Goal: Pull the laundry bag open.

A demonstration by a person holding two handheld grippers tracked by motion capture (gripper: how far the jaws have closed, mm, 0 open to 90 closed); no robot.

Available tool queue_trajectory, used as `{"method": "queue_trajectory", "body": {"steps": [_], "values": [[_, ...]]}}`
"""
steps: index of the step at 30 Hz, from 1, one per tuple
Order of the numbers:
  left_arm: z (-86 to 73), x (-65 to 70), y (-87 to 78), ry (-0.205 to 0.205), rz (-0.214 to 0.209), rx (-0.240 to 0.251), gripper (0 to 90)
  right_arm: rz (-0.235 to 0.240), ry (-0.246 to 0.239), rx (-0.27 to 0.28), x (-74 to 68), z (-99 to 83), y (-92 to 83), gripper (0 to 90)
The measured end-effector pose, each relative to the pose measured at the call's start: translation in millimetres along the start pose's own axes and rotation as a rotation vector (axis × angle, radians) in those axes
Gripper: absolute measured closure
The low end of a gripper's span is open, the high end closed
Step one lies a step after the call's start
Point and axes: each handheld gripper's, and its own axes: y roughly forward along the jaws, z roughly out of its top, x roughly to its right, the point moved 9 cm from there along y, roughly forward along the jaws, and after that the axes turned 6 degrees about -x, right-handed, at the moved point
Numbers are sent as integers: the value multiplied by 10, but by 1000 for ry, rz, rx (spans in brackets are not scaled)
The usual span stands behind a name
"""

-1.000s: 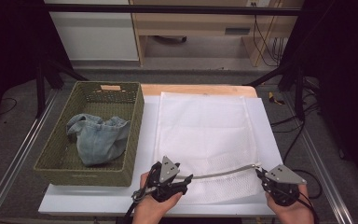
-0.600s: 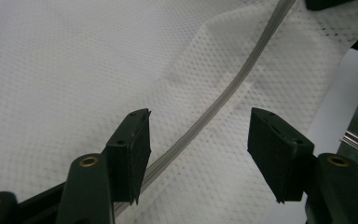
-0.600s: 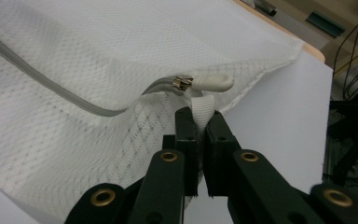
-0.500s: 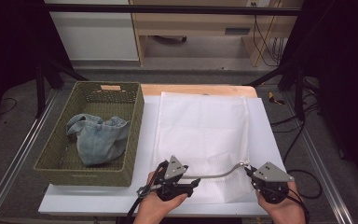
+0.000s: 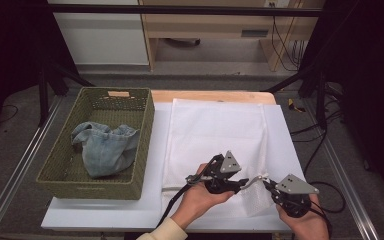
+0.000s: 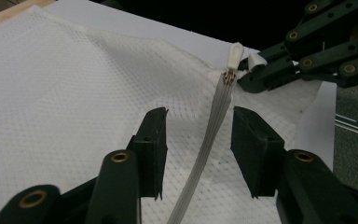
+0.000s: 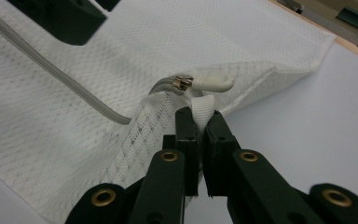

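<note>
A white mesh bag (image 5: 215,130) lies flat on the table, its grey zipper (image 6: 216,116) running along the near edge. My right gripper (image 7: 200,126) is shut on a white fabric tab (image 7: 201,107) at the bag's near right corner, just below the zipper pull (image 7: 212,82). It holds that corner slightly raised (image 5: 267,181). My left gripper (image 6: 198,135) straddles the zipper strip a short way left of the pull (image 6: 235,53). Its jaws have just been closing, and the strip runs between them with gaps on both sides. In the high view the left gripper (image 5: 243,183) points right, toward the right one.
A green woven basket (image 5: 145,140) stands at the table's left and holds a crumpled denim garment (image 5: 105,147). A white board (image 5: 105,220) covers the tabletop under the bag. Black frame posts and cables stand beyond the right edge (image 5: 320,115).
The left gripper has slid right along the zipper toward the right gripper, and its jaws have narrowed. The right gripper has stayed put on the tab, and the bag's near right corner is now bunched.
</note>
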Motion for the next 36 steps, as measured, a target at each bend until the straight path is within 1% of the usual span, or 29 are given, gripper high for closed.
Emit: {"method": "queue_trajectory", "body": {"steps": [1,2,3,4,6,11,12,18,20,21,23,24,26,27,30,32,35,36], "values": [[0,0,0,0,0,0,596,2,0,2,-15,8,3,865],[43,-8,18,-16,-9,10,604,1,-7,6,-21,16,6,865],[43,-8,18,-16,-9,10,614,2,-9,7,-28,25,10,865],[74,-6,23,-9,-18,4,632,1,-9,7,-34,31,12,865],[117,0,28,-12,-23,13,644,2,-12,7,-52,39,18,865],[181,1,53,-5,-39,11,697,3,-22,15,-71,52,29,865],[211,13,73,5,-54,8,698,3,-31,15,-73,55,37,865],[271,47,127,4,-72,9,694,6,-29,17,-91,59,45,864],[289,82,149,20,-82,-1,694,5,-32,16,-95,59,43,864],[313,96,171,24,-72,-6,694,2,-35,16,-94,60,39,864],[321,96,180,29,-73,-10,694,3,-32,16,-95,63,31,864],[343,98,197,13,-64,-6,697,1,-35,16,-91,63,29,864],[349,109,209,12,-69,-7,703,1,-35,15,-89,59,22,864],[350,131,235,19,-77,-14,703,2,-33,16,-89,59,19,864],[348,142,260,21,-76,-21,701,2,-32,17,-90,63,16,864],[354,139,287,13,-73,-25,701,2,-33,21,-92,70,16,864],[362,138,303,13,-75,-27,701,2,-31,21,-95,74,14,864],[363,135,310,18,-70,-32,700,0,-31,21,-94,74,12,864]]}}
